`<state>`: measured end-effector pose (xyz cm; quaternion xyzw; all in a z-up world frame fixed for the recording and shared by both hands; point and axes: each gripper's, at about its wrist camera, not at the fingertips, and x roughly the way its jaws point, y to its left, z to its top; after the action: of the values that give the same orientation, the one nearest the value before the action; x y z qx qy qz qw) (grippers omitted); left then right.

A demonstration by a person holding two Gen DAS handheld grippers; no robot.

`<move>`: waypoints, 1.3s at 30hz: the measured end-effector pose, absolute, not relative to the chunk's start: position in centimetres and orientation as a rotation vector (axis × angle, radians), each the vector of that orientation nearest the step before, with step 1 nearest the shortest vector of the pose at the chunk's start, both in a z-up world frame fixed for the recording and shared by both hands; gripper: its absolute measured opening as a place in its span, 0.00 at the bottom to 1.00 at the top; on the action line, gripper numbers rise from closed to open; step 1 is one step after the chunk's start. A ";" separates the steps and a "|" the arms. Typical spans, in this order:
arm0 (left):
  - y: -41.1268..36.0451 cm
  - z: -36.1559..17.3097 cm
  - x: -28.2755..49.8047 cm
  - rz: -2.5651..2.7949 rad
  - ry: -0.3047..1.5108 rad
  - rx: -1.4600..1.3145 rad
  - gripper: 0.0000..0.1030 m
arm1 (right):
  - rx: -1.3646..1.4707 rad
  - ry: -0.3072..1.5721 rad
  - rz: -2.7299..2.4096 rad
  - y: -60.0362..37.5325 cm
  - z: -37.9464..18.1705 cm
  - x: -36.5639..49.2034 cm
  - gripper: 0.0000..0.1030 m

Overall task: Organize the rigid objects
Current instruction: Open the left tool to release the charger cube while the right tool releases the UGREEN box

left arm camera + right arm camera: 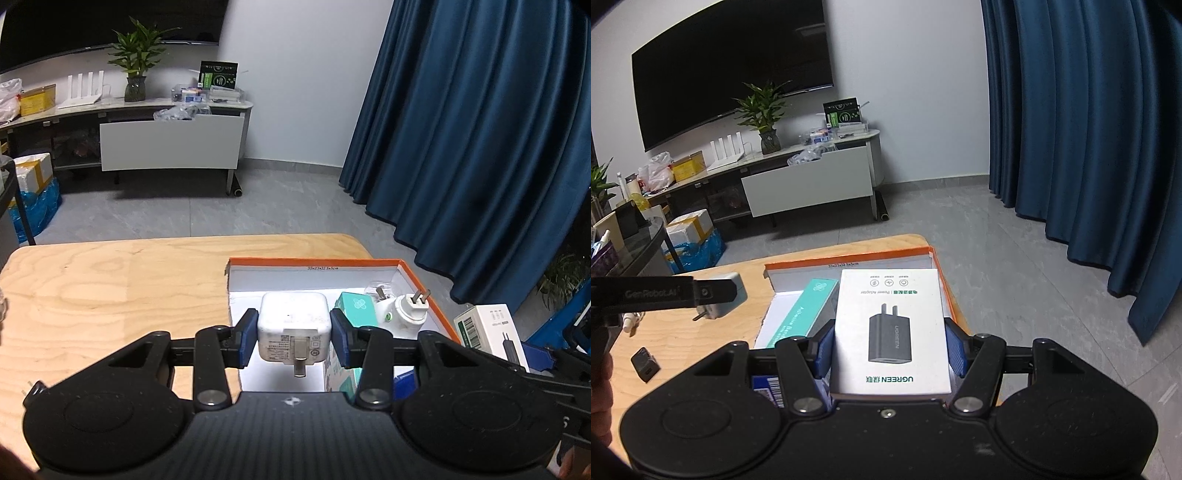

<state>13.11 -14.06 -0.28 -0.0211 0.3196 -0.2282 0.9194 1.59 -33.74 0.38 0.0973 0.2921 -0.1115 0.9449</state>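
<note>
Left gripper point(293, 338): blue pads pressed on both sides of a white charger block point(294, 332), folded prong facing the camera; the block is carried clear of the surface, over the near part of the box.

Right gripper point(890, 345): closed on a white power adapter carton point(892, 328) printed with a black plug, held flat by its long sides, above the right half of the box.

Step in hand: both items are lifted and brought over the orange-rimmed box point(314, 263); I judge this the placing stage, with neither yet let go.

Next move calls for: lowering each piece onto free floor inside the box, then parting the jaws. The charger block needs the bare white patch on the left; the carton must find room on the right, where things already lie.

Box contents: a teal carton point(356, 308) lying lengthwise, a white round plug point(410, 314) with its two prongs up, and beside it something small and clear that I cannot identify from this angle.

Outside the box: a small black adapter point(645, 365) on the wooden table point(110, 295), left of the box, not yet put away.

Risk: the carton is wide; dropped askew it may rest on the teal carton instead of lying flat.
</note>
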 end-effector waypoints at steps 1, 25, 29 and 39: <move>-14.2 -0.4 13.4 -0.473 0.662 -0.042 0.41 | 0.198 0.597 -0.227 -33.8 0.4 1.8 0.68; -16.9 -2.1 17.2 -0.502 0.696 -0.039 0.58 | 0.238 0.530 -0.245 -34.9 1.1 0.6 0.77; -16.1 -1.1 16.7 -0.484 0.685 -0.055 0.67 | 0.229 0.511 -0.232 -34.2 1.9 0.5 0.77; -11.4 1.0 13.3 -0.395 0.675 -0.054 0.80 | 0.194 0.509 -0.136 -29.9 3.3 1.2 0.78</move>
<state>13.33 -11.37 1.04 -0.0264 0.3290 -0.1926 0.9241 1.19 -29.94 3.35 0.0958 0.2510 -0.0671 0.9609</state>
